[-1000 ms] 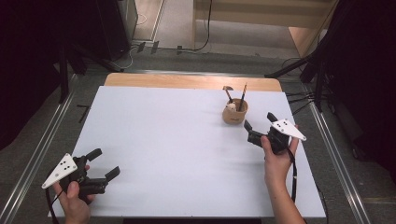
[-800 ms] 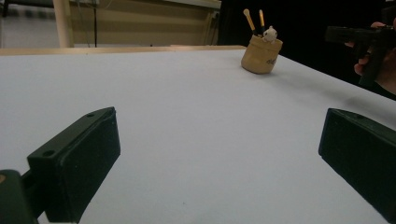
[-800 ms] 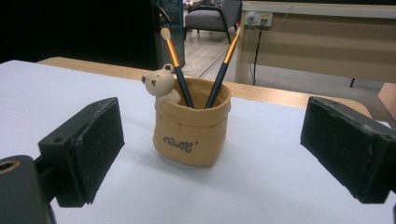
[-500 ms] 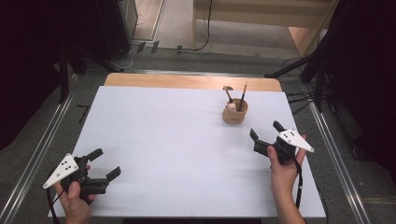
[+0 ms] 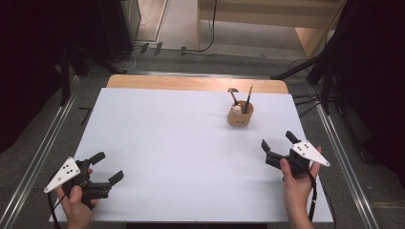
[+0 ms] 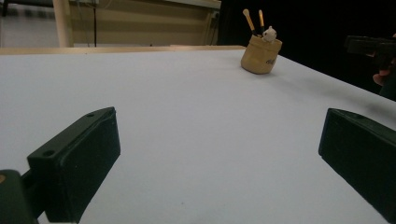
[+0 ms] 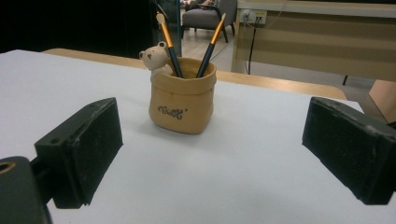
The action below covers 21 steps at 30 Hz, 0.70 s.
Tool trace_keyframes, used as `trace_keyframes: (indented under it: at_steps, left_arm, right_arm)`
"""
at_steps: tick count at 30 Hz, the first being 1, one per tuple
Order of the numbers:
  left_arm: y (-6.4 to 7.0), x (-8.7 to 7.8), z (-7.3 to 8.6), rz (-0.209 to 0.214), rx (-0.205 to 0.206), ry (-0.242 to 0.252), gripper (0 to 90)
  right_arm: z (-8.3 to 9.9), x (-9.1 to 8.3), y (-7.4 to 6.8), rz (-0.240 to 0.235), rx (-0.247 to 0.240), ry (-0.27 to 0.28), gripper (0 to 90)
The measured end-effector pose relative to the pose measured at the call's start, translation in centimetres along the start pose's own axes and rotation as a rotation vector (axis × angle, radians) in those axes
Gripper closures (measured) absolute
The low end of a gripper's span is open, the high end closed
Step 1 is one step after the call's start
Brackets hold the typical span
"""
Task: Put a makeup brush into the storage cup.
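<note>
The left gripper (image 5: pixel 100 174) sits at the near left corner of the counter (image 5: pixel 181 143), held in the person's left hand (image 5: pixel 76 210) with the forearm coming in from the near edge. Its jaws stand wide apart and hold nothing; they point across the counter toward the far right. The right gripper (image 5: pixel 279 149) hangs over the near right part of the counter, gripped by the right hand (image 5: pixel 297 179). Its jaws are likewise spread wide and empty, aimed at the pen holder (image 5: pixel 239 114).

The pen holder stands upright on the far right part of the counter, well apart from the left gripper and nearer the right gripper, touching neither. It is a tan pot shaped like a sack with a rolled rim, smooth and matt. The counter top is a plain white, flat sheet with a wooden strip (image 5: pixel 196 82) along the far edge. Each gripper carries a pale three-cornered plate, and the jaws are black, blocky and matt.

The right gripper view shows detail that the high view leaves unclear: a small bear figure (image 7: pixel 155 58) at the rim, dark script on the pot's front, and two brushes (image 7: pixel 211 43) with orange-and-black handles leaning apart. The left gripper view shows the pen holder (image 6: pixel 261 55) far off between its jaws, with the right gripper (image 6: pixel 371 46) at the right edge.
</note>
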<state>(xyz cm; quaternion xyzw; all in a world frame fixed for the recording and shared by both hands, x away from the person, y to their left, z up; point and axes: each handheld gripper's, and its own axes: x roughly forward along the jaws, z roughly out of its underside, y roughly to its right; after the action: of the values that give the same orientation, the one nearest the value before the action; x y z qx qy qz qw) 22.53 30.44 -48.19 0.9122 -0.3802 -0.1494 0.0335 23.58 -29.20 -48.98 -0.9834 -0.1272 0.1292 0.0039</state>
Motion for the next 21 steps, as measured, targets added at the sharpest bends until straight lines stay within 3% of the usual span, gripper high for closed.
trace_keyframes:
  at_steps: [10, 17, 21]
  left_arm:
    - [0.0, 0.0, 0.0, -0.001, 0.001, 0.0, 0.0]
    - [0.0, 0.0, 0.0, -0.001, 0.003, -0.001, 0.0]
    - [0.0, -0.1, 0.0, -0.003, 0.007, -0.001, 0.0]
  right_arm:
    - [1.3, -1.9, 0.9, -0.015, 0.034, -0.002, 0.0]
    - [1.9, -3.3, 1.4, -0.005, 0.035, 0.002, 0.0]
    - [2.3, -4.0, 1.9, -0.007, 0.061, 0.004, 0.0]
